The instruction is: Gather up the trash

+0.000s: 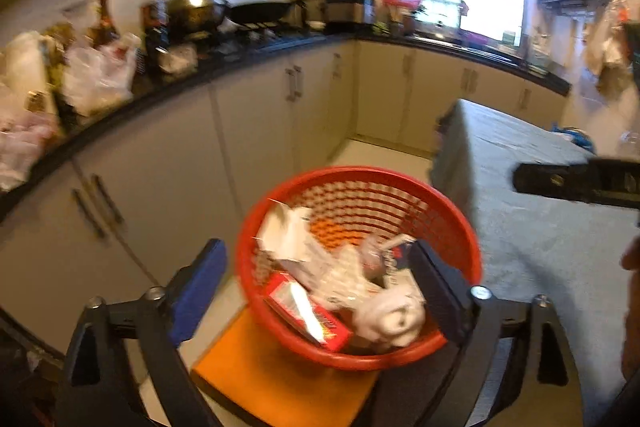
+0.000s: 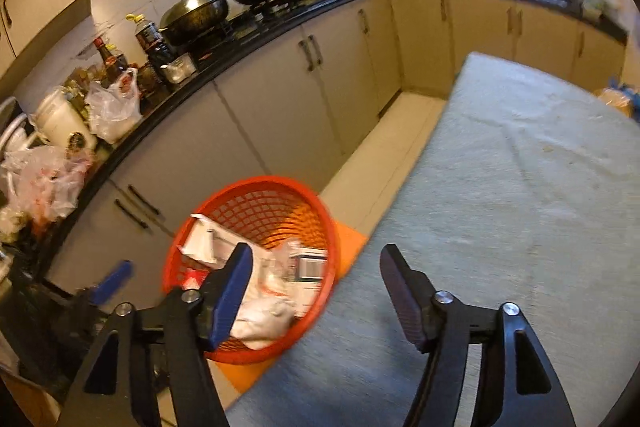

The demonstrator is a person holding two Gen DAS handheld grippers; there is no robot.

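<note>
Kitchen w/ grey-clothed table (image 2: 520, 187); red plastic mesh basket (image 1: 460, 227) sat off its left edge, holding light, crushable paper trash (image 1: 392, 319). Left gripper (image 1: 316, 291) & right gripper (image 2: 316, 287) gaped wide, empty. Pinch crumpled folds.

One red basket (image 1: 460, 227) (trash inside), one orange stool (image 1: 256, 387), two woks (image 2: 196, 13), one cloth-covered table (image 2: 520, 187)

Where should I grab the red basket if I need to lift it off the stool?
Take the red basket by its rolled rim, probably on the near edge, coming from above with one finger inside and one outside. The trash is piled below rim level, and the mesh wall looks thin enough to pinch.
</note>
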